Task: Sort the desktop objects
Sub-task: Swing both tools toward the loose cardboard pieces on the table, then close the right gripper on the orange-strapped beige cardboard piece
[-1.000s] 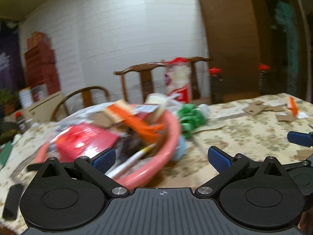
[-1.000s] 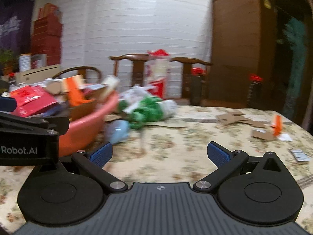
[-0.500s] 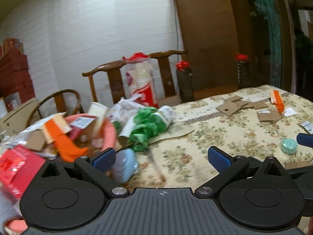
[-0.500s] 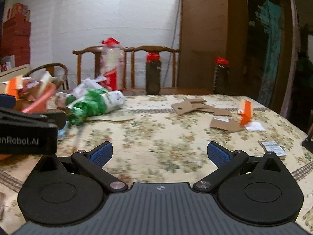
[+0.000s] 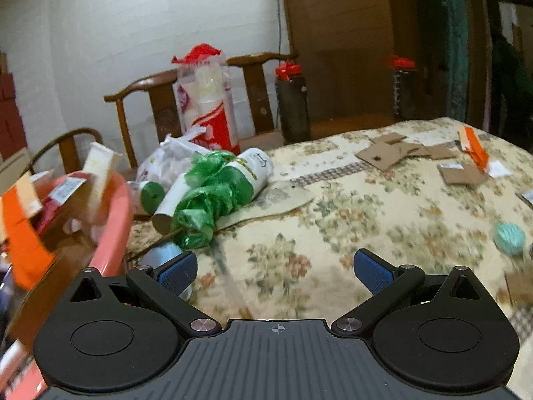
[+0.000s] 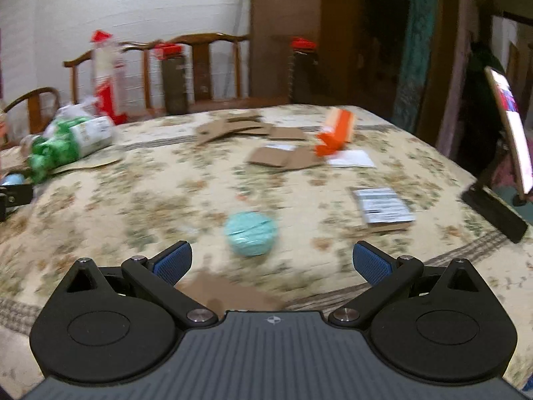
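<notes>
Right now both grippers hang wide open and empty over the flowered tablecloth [image 6: 186, 186]: the right gripper [image 6: 272, 258] just short of a teal ball [image 6: 250, 233], the left gripper [image 5: 274, 268] beside the pink basin [image 5: 111, 230] of clutter.

We see a home dining room, a table under a cream floral-patterned tablecloth [image 6: 186, 180], carved dark wooden chairs [image 5: 256, 76] against a white-painted brick wall [image 5: 116, 33], a tall brown wooden cabinet [image 5: 336, 40], red-capped dark glass jars [image 5: 293, 100].
</notes>
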The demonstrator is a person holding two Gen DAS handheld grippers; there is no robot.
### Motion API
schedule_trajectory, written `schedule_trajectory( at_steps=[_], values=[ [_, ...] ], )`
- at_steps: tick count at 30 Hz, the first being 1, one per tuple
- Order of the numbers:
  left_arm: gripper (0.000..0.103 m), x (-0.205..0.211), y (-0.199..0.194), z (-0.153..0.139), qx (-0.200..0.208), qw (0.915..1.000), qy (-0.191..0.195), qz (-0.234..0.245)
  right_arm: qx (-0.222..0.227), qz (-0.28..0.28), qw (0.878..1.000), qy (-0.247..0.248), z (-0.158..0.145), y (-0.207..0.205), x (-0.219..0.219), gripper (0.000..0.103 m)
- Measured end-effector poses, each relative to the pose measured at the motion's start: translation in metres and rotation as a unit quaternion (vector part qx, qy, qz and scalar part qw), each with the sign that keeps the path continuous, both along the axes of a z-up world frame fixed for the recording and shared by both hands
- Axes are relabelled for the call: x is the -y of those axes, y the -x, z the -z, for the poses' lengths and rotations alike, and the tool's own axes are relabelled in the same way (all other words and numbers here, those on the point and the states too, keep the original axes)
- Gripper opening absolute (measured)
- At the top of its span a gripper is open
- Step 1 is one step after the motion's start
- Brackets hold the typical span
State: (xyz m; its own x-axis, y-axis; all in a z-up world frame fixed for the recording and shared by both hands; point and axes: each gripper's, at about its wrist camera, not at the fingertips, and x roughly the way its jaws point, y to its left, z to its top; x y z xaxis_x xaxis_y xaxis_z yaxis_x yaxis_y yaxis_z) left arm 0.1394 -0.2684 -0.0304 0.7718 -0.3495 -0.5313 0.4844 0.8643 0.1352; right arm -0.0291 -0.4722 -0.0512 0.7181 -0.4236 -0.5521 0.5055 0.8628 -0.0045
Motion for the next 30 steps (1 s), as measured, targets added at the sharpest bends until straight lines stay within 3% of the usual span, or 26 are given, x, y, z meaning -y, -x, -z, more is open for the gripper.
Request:
schedule_trajectory(
  at_steps=[5,9,16,20,24,27,30],
  values=[
    [0.103,0.032,-0.012,-0.021,0.026,0.9995,0.001,0.020,0.019,0.031,0.999,-0.020,-0.021,-0.009,0.041,0.102],
    [0.103,0.075,-0.026,-0.032,0.042,0.9979,-0.001,0.049,-0.001,0.037,0.999,0.009,-0.029,-0.033,0.065,0.102],
    [0.103,0.154,-0.070,-0.030,0.049,0.9959,-0.041,0.064,-0.030,0.047,0.998,-0.006,-0.030,-0.077,0.120,0.102],
    [0.103,0.201,-0.101,-0.023,0.076,0.9935,-0.059,0.061,-0.034,0.077,0.996,-0.028,-0.034,-0.106,0.161,0.102],
    [0.103,0.243,-0.136,0.002,0.062,0.9917,-0.089,0.069,-0.053,0.103,0.991,-0.062,-0.030,-0.137,0.198,0.102],
    [0.103,0.260,-0.164,0.022,0.031,0.9946,-0.087,0.047,-0.063,0.119,0.989,-0.060,-0.023,-0.158,0.215,0.102],
    [0.102,0.269,-0.182,0.040,0.003,0.9951,-0.084,0.053,-0.074,0.125,0.987,-0.070,-0.011,-0.177,0.231,0.102]
  ],
)
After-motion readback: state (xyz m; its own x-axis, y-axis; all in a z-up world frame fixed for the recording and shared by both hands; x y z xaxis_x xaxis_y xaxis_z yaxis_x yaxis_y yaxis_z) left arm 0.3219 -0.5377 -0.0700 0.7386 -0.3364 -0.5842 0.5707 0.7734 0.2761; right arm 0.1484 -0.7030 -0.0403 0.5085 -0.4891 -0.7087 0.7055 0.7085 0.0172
